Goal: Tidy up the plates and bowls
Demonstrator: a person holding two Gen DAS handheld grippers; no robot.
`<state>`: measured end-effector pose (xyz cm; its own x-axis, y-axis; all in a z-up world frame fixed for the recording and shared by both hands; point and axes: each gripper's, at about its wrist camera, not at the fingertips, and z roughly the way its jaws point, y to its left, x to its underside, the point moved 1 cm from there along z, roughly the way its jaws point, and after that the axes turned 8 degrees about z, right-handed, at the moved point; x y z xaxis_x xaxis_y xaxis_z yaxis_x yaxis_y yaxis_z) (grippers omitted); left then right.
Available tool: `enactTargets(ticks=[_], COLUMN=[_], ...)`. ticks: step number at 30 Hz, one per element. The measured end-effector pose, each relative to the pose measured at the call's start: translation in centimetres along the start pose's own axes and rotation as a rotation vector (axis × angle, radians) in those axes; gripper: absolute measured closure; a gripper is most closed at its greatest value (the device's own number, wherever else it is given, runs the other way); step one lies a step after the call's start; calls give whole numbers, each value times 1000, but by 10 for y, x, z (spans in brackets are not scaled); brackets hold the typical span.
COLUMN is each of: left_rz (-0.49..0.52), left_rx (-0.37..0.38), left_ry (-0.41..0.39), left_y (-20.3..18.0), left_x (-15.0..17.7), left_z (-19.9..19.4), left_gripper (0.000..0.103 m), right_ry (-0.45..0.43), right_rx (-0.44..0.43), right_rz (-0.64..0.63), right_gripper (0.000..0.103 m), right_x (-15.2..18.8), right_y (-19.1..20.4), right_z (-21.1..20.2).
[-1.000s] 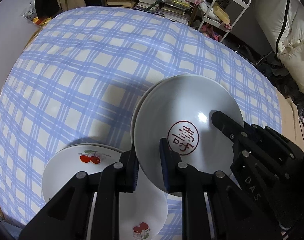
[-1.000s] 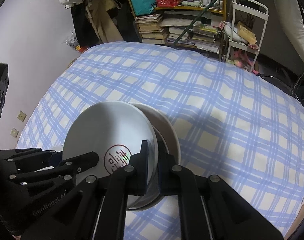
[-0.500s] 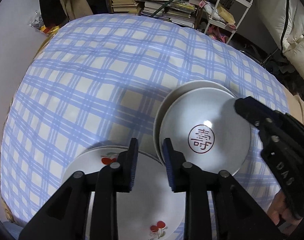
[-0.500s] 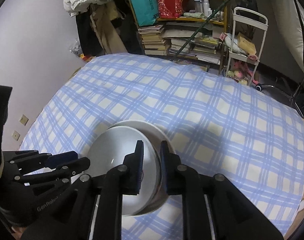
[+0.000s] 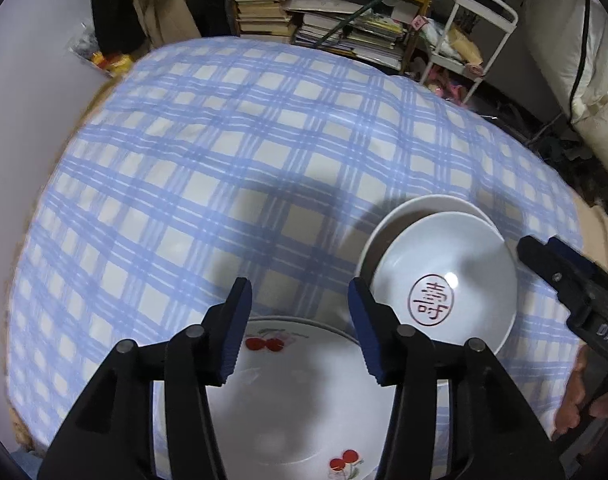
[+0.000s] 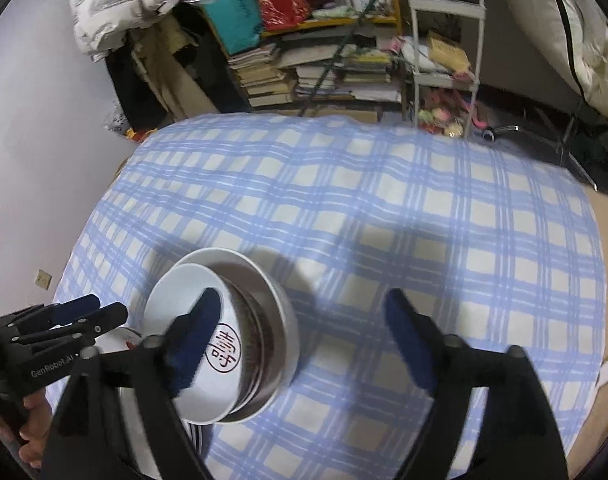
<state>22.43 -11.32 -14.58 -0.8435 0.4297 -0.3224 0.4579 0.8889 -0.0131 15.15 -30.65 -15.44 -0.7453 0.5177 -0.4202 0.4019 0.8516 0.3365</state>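
Observation:
A grey bowl with a red seal [image 5: 444, 280] sits nested in a larger white bowl [image 5: 388, 220] on the blue checked cloth [image 5: 223, 160]. Beside them at the near edge lies a white cherry plate [image 5: 287, 400]. My left gripper [image 5: 299, 332] hangs over that plate's far rim, its jaws opening with nothing between them. In the right wrist view my right gripper [image 6: 304, 340] hovers over the nested bowls [image 6: 183, 292], jaws opening wide; the outer bowl's wall [image 6: 281, 328] lies below them, untouched. Each gripper shows in the other's view, right [image 5: 544, 252] and left [image 6: 99, 308].
The checked cloth stretches bare beyond the bowls to the table's far edge. Behind it stand shelves of stacked books [image 6: 312, 76] and a white wire cart [image 6: 444, 60]. A hand [image 5: 576, 400] grips the right tool near the front edge.
Both grippers were shut on the seal bowl's rim, holding it tilted over the white bowl. It now rests level inside; both jaws have let go, opened and drawn back.

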Motion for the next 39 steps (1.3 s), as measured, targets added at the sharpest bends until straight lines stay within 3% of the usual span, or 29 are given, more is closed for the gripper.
enactTargets(ticks=[7,13,28,39], left_rz=[-56,-79,-20,6], left_rx=[77,108,54,30], left_ry=[36,32,59,55], left_y=[9,9,0,-8], left_x=[-1,-4,-7,-7], left_z=[16,19,27,28], left_gripper=[54,54,54,54], right_ry=[74,55,82,173], right_rx=[37,43,66,94], right_rz=[32,27,82,103], right_gripper=[4,4,4,4], right_x=[5,5,6,15], right_y=[-9,-11,-26,-31], right_z=[18,12,5,24])
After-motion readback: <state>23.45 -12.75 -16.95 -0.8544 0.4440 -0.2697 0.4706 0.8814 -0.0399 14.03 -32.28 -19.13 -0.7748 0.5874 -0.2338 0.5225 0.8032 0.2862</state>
